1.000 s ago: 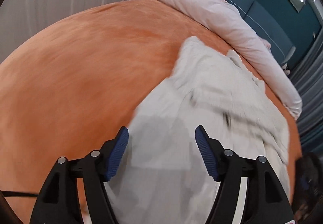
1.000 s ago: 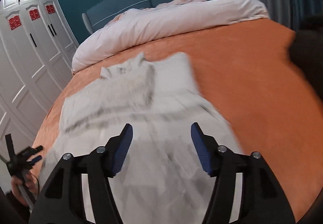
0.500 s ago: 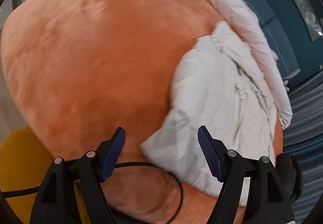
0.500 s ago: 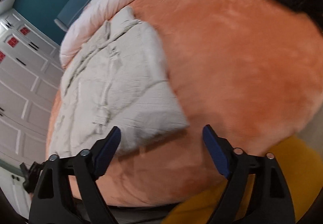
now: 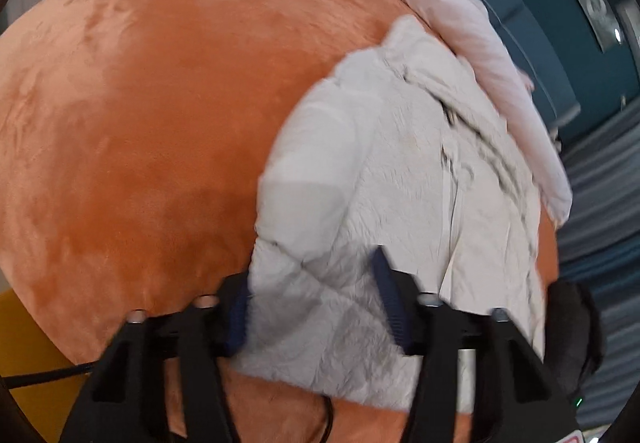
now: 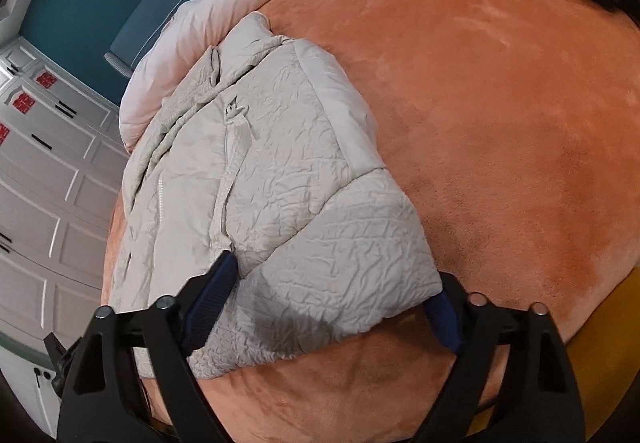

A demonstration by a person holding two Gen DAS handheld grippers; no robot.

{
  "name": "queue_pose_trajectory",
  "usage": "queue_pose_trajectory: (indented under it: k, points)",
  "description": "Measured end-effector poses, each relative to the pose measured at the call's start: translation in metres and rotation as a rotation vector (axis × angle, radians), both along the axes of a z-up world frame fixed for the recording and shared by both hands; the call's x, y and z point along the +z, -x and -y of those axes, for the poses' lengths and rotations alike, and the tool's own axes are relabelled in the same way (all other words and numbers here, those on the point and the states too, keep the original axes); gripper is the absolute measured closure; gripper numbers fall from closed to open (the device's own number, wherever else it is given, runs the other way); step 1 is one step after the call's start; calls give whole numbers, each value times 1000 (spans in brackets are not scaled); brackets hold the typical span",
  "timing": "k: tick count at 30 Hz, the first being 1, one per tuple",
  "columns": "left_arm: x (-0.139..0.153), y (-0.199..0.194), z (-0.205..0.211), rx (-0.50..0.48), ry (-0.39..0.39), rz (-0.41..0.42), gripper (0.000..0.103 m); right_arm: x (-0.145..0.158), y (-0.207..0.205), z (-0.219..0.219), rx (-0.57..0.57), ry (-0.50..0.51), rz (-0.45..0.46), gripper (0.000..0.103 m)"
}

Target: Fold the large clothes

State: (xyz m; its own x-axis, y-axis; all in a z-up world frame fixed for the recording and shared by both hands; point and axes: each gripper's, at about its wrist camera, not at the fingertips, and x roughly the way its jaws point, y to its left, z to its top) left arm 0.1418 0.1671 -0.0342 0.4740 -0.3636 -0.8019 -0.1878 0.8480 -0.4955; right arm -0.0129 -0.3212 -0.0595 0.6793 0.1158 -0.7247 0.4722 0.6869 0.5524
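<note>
Both tools are closing, the left tool [image 5: 312, 307] and right tool [image 6: 328, 303] each astride a near corner of the pale grey quilted puffy jacket [image 6: 256, 179] on the orange plush bed [image 6: 500, 103]: bite deep through all layers, evenly.

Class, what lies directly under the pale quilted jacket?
The orange plush bedspread shows all round the jacket, so the jacket rests on it. Whatever lies beneath the jacket's middle is covered.

You see a pale grey crinkled jacket [image 6: 280, 179] on an orange plush blanket [image 6: 500, 103], a pale pink duvet [image 5: 460, 23], blue gripper pads [image 6: 208, 295].
</note>
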Motion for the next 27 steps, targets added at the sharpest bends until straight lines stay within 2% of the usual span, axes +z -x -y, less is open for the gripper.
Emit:
queue_pose_trajectory:
  k: [1, 2, 3, 4, 6, 9, 12, 13, 17, 20, 23, 27]
  points:
    - [-1, 1, 2, -16, -12, -3, 77, -1, 0, 0, 10, -2, 2, 43]
    - [1, 4, 3, -29, -8, 6, 85, 0, -1, -1, 37, -29, 15, 55]
    - [4, 6, 3, -32, -3, 16, 89, 2, 0, -2, 44, -39, 24, 71]
    - [10, 9, 3, -38, 9, 31, 95, 8, 1, -5, 46, -28, 37, 82]
    - [27, 17, 3, -54, 27, 75, 97, 30, 7, -15, 63, 21, 83, 89]
    - [59, 35, 6, -108, 24, 135, 99, 60, 25, -22, 88, 69, 140, 92]
    - [84, 67, 4, -172, -1, 153, 99, 81, 55, -27, 141, 129, 141, 92]
    - [87, 73, 3, -183, -2, 148, 99, 86, 67, -30, 164, 158, 133, 93]
    - [102, 142, -7, -274, -44, 108, 99, 108, 132, -46, 269, 297, 75, 93]
    - [110, 197, -8, -346, -96, 77, 99, 111, 188, -64, 342, 378, -17, 93]
    - [113, 227, -7, -358, -105, 52, 99, 107, 217, -72, 351, 385, -54, 93]
    - [118, 229, -3, -345, -127, 92, 99, 113, 215, -68, 331, 372, -16, 93]
